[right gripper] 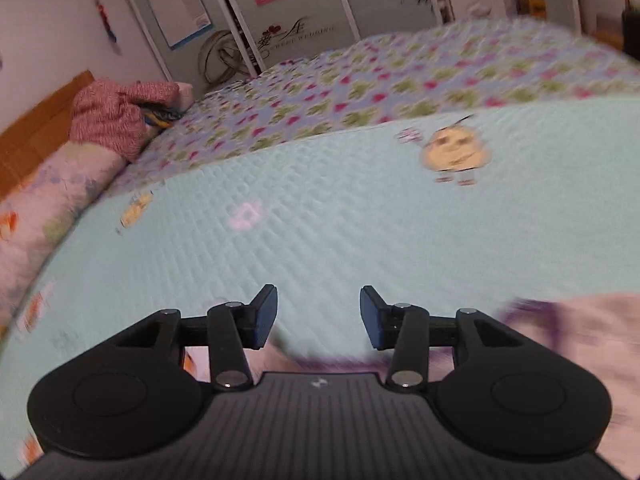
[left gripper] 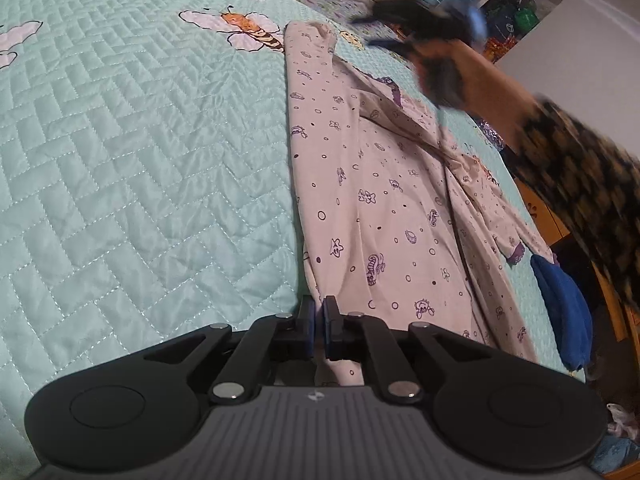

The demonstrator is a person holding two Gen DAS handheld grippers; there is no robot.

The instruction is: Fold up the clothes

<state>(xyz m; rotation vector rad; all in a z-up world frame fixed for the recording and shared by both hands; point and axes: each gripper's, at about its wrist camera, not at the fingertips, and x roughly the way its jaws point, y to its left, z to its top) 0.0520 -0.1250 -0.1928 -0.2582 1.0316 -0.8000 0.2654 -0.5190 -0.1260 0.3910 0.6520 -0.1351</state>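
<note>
A pale pink garment [left gripper: 368,200] with small dark prints lies lengthwise on the mint quilted bedspread [left gripper: 140,160]. Its right side is folded over in creases. My left gripper [left gripper: 319,312] is shut on the garment's near left edge, and cloth shows between and below its pads. Over the garment's far end, blurred, hangs my right gripper [left gripper: 366,32], held by a hand with a dark patterned sleeve [left gripper: 580,168]. In the right wrist view my right gripper [right gripper: 319,316] is open above the bare bedspread [right gripper: 320,220] with nothing between its fingers. A blurred part of the garment [right gripper: 580,332] lies at the lower right.
A blue cloth bundle [left gripper: 560,304] sits at the bed's right edge. A floral quilt [right gripper: 360,92] covers the far part of the bed. A red knitted heap [right gripper: 116,116] and a long pillow [right gripper: 52,200] lie by the wooden headboard [right gripper: 36,128]. Wardrobe doors [right gripper: 280,8] stand behind.
</note>
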